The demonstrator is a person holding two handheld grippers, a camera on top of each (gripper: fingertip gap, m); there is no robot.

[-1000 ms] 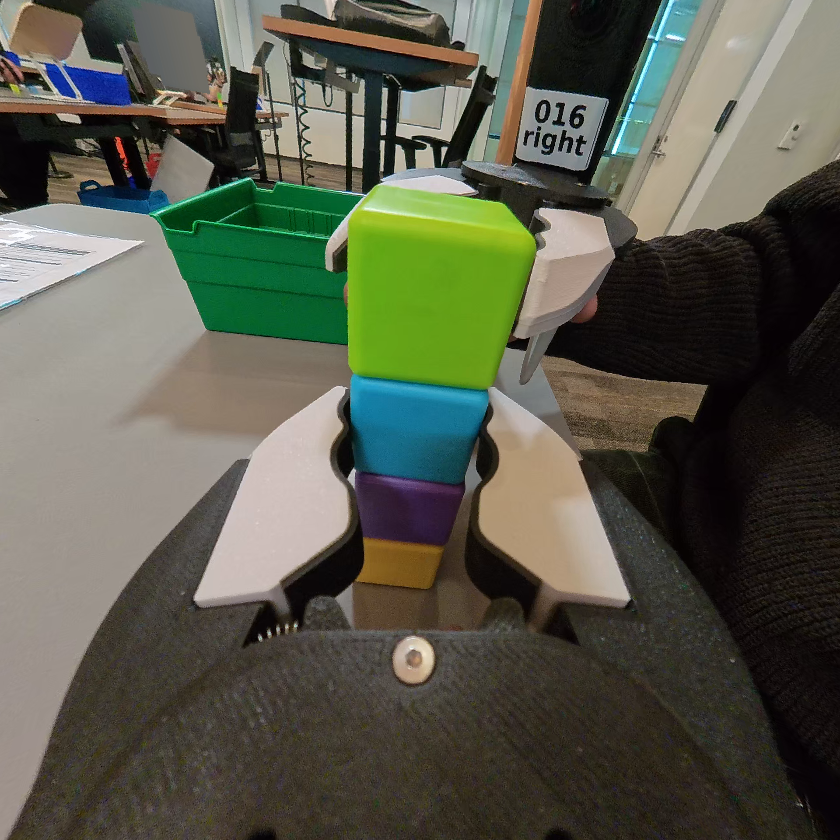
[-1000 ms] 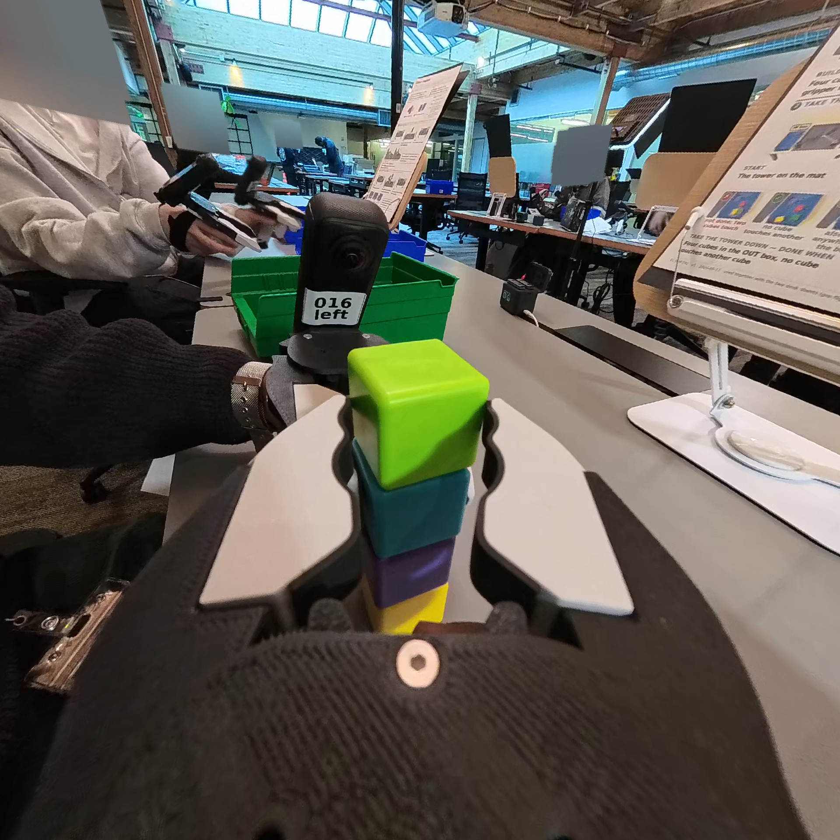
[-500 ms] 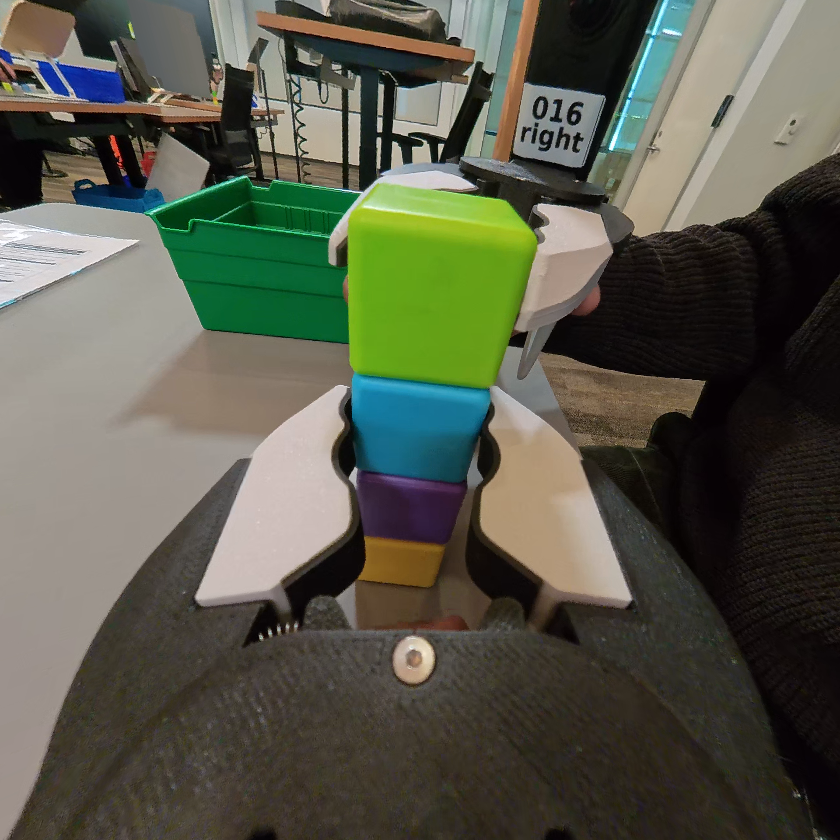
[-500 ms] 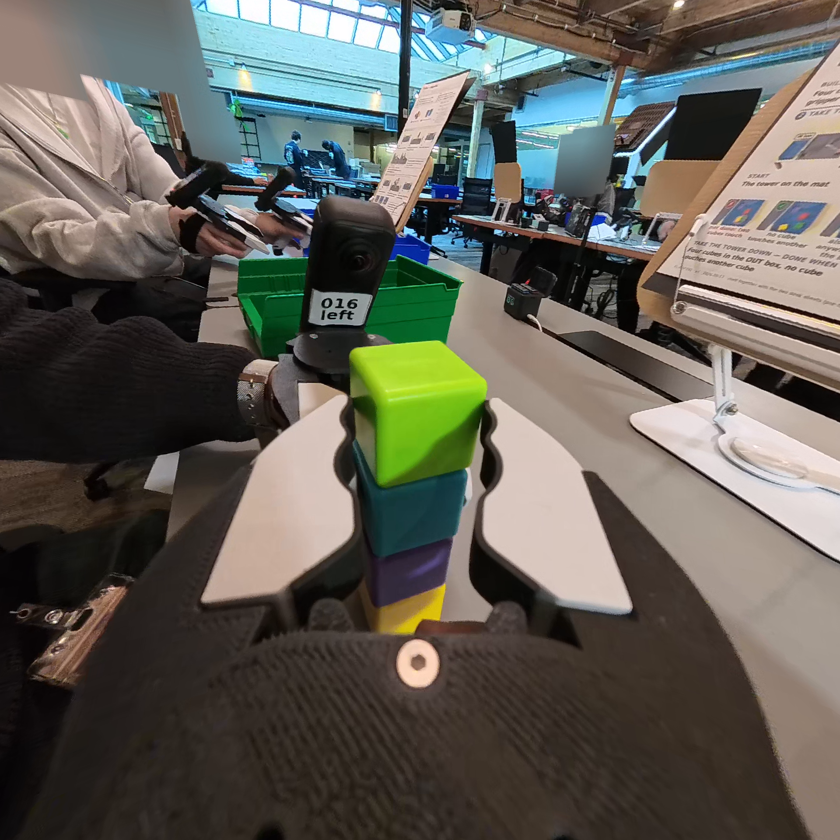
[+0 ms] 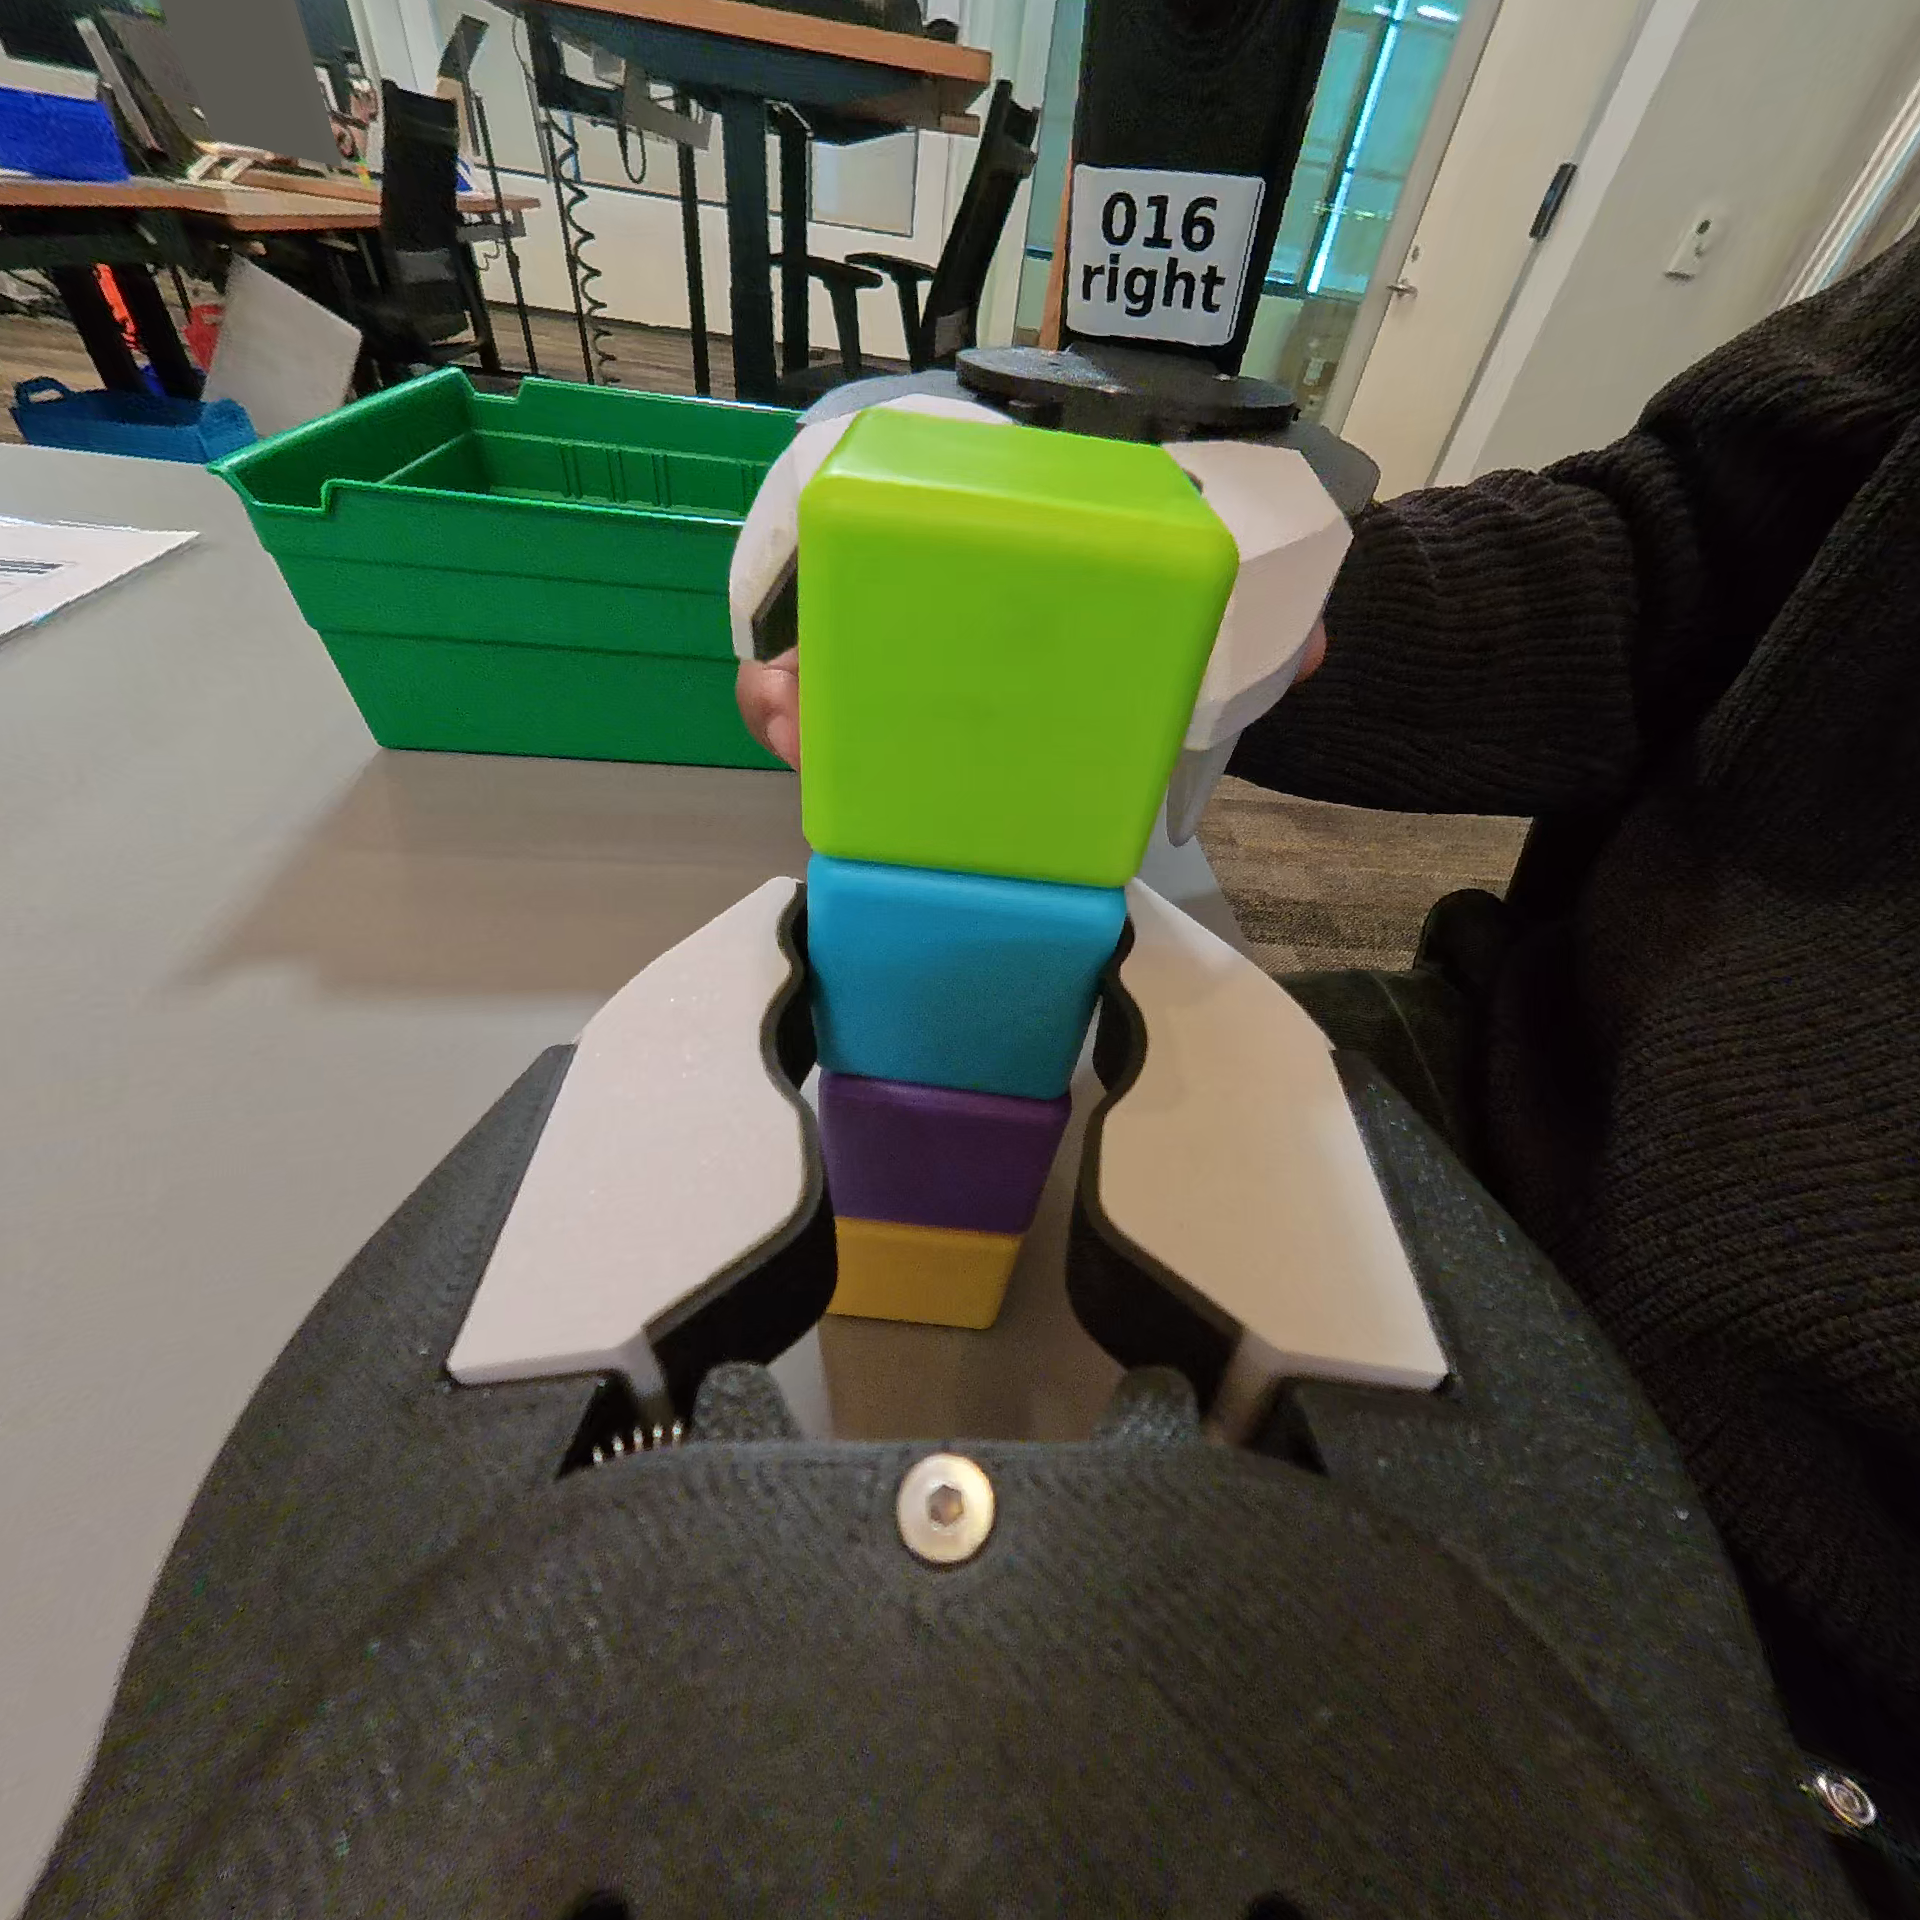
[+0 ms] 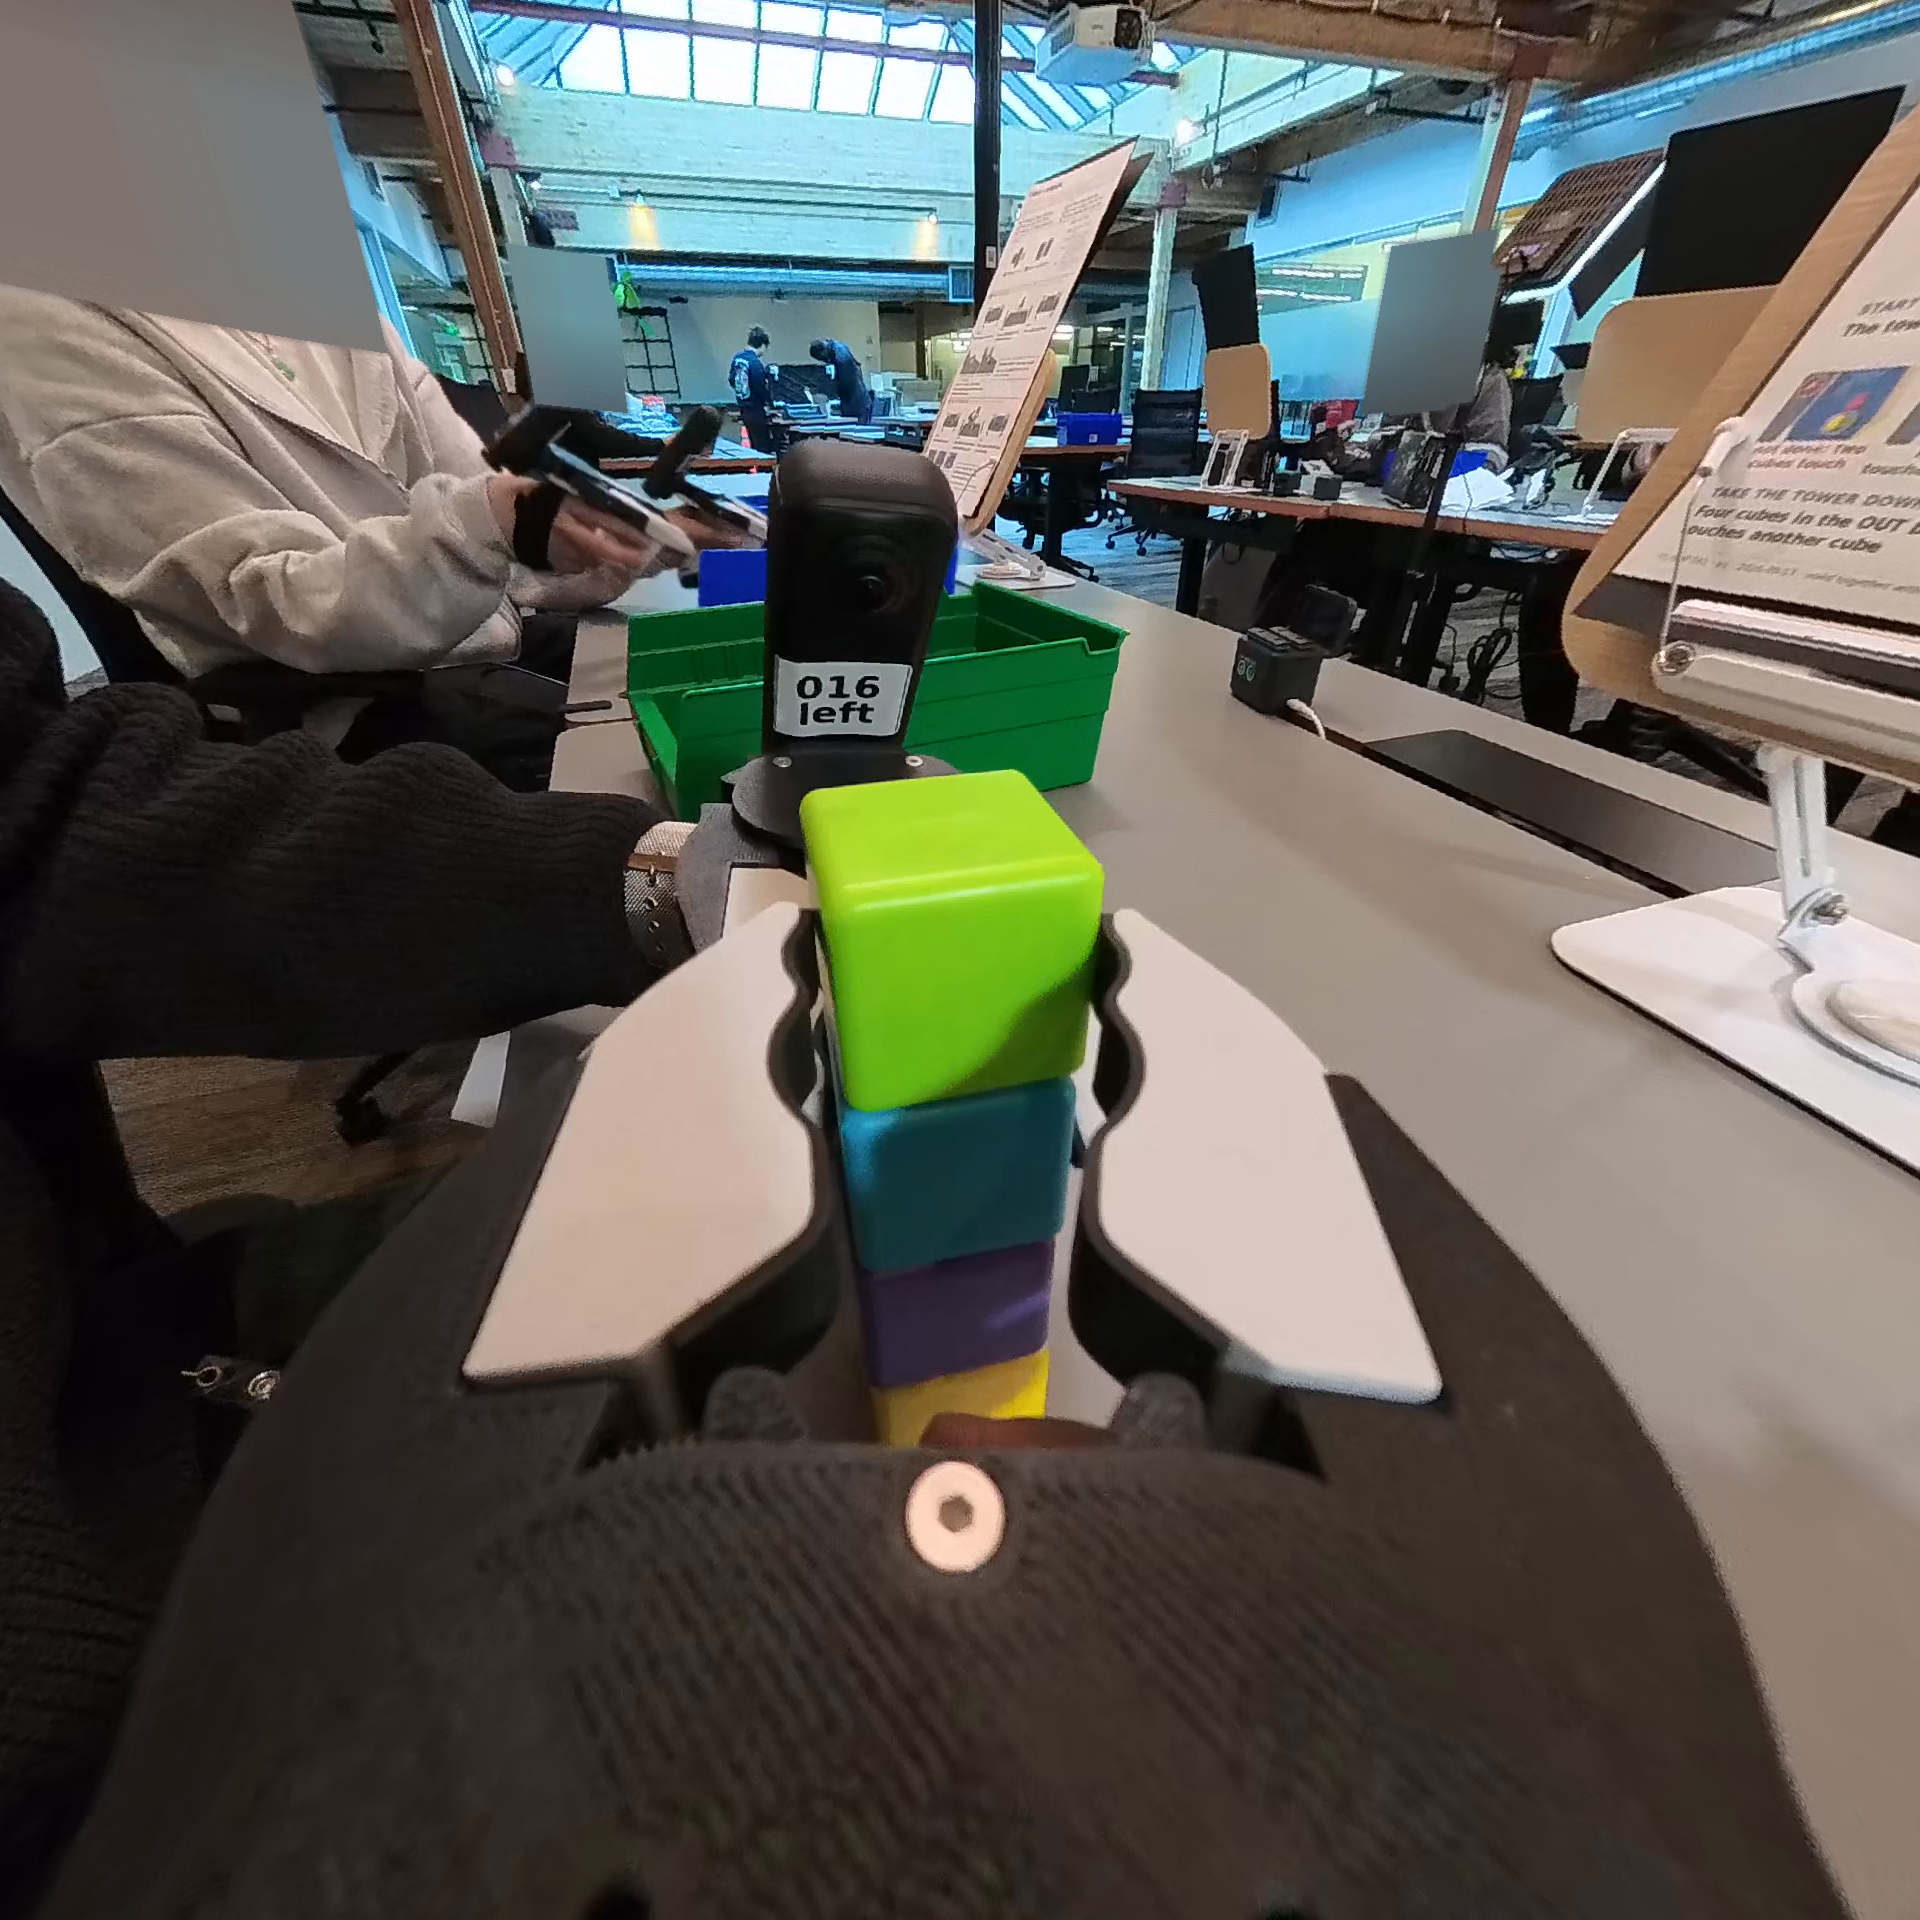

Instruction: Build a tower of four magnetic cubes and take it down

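A tower of four cubes stands on the grey table [image 5: 260, 987]: green cube [image 5: 1008, 655] on top, then blue cube [image 5: 956, 977], purple cube [image 5: 940, 1153] and yellow cube [image 5: 920, 1273] at the bottom. My left gripper [image 5: 961, 935] is shut on the blue cube from one side. My right gripper [image 6: 958, 966] is shut on the green cube [image 6: 945, 894] from the opposite side; its fingers [image 5: 1262, 582] show behind that cube in the left wrist view. The blue [image 6: 956, 1174], purple [image 6: 956, 1309] and yellow [image 6: 961, 1392] cubes hang below between the right fingers.
A green bin [image 5: 520, 582] stands on the table behind the tower, also in the right wrist view [image 6: 997, 686]. A paper sheet [image 5: 62, 571] lies far left. An instruction board on a white stand [image 6: 1714, 997] and a small black device [image 6: 1273, 670] are at the right. A person in a light top [image 6: 260, 499] sits beyond.
Almost nothing. Both grippers keep their hold on the same cubes and the tower stays stacked; the views have only shifted slightly.
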